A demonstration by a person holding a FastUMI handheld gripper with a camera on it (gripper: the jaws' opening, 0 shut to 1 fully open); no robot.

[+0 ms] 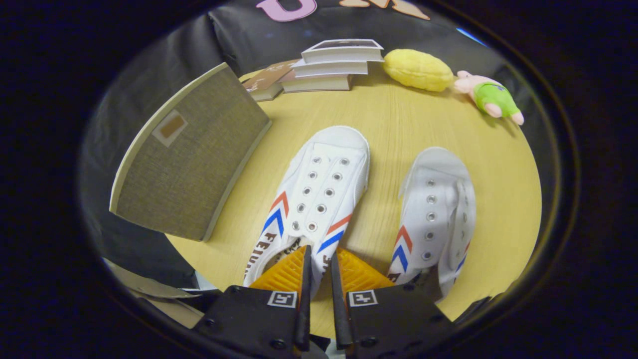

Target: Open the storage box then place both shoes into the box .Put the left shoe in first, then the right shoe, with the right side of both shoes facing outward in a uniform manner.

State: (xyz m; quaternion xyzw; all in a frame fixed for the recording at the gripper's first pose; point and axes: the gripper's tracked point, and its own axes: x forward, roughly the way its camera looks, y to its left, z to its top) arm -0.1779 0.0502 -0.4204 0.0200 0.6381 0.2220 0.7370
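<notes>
Even, fairly bright overhead light is falling on the tabletop [379, 119], giving soft, short shadows beside the shoes [319, 194]. Fisheye distortion is bending the storage box [189, 159] near the rim, where the picture is darkening and softening.

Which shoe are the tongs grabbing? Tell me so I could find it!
Look at the round wooden table with the grey storage box standing on it. Two white shoes lie beside the box; the tongs are pinched on the edge of the shoe nearer the box. It lies flat with both rows of lace holes showing, while the other shoe leans on its side.
</notes>
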